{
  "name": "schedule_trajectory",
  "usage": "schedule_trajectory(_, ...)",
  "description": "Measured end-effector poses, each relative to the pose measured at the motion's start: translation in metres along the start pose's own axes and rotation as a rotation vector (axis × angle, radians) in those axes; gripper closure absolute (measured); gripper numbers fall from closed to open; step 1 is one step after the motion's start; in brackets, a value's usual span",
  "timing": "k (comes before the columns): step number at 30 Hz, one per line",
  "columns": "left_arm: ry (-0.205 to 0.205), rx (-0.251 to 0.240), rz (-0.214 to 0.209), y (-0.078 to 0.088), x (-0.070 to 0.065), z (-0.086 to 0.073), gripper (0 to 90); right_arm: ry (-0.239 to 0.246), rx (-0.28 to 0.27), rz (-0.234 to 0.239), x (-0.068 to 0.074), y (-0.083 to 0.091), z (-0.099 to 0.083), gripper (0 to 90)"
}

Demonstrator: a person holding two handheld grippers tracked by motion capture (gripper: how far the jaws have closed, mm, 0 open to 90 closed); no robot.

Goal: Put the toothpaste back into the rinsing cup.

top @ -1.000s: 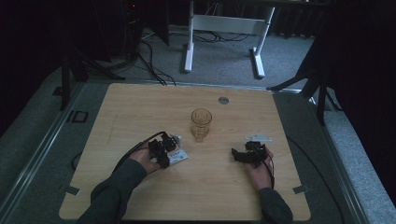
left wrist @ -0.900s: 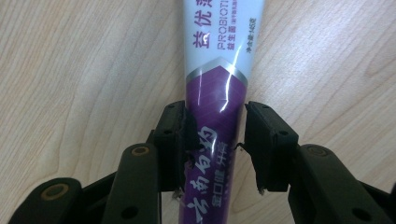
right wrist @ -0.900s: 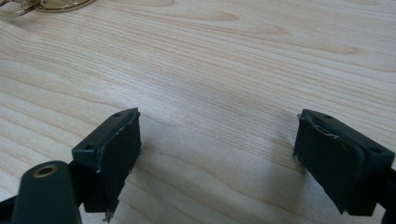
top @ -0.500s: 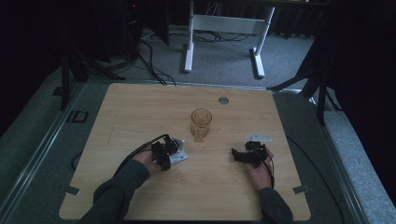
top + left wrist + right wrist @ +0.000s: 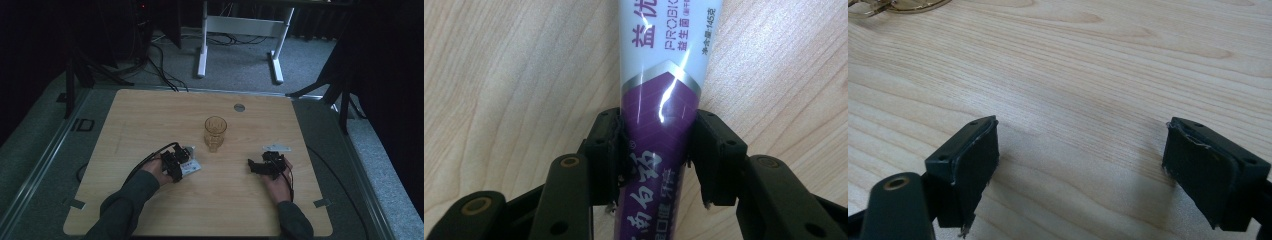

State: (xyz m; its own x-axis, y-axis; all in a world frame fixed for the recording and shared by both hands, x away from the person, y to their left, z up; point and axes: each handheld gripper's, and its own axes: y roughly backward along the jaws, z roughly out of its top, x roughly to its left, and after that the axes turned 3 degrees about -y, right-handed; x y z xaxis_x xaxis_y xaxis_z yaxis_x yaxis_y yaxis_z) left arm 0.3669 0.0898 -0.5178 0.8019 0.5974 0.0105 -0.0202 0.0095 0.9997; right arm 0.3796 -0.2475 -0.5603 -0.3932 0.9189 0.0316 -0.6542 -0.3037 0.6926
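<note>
High view. Wooden table [image 5: 150,115], rounded corners. Amber glass mug [image 5: 215,133] upright near the table's middle, slightly toward the far edge. Small round grommet [image 5: 239,107] close to the far edge. Left gripper [image 5: 176,165] in the person's left hand, left of the mug and nearer the near edge, set over a white-and-purple toothpaste tube [image 5: 191,167] that lies flat on the wood. Right gripper [image 5: 260,167] in the right hand, right of the mug, well apart from it, low over bare wood; its grey plate [image 5: 276,148] lies just beyond it toward the far edge. Dark sleeves enter from the near edge.

Left gripper view. Toothpaste tube [image 5: 664,95] lying lengthwise on the table, its purple end running between the two black jaws, its white printed part extending away. The jaws have just been opening, with the tube between them: the left pad [image 5: 616,150] sits against the tube's side, the right pad [image 5: 701,155] stands just beside it, a thin gap showing. No squeeze visible on the tube.

Right gripper view. Jaws spread wide, nothing between them, bare wood grain below. Base of the mug [image 5: 908,5] at the top left corner.
</note>
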Motion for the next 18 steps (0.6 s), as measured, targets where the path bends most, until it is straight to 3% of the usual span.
schedule_trajectory(18, 0.014, -0.001, -0.032, 0.0052, 0.0037, -0.0029, 69.5, 0.0, 0.0, 0.0, 0.0, 0.0, 0.0, 14.7)
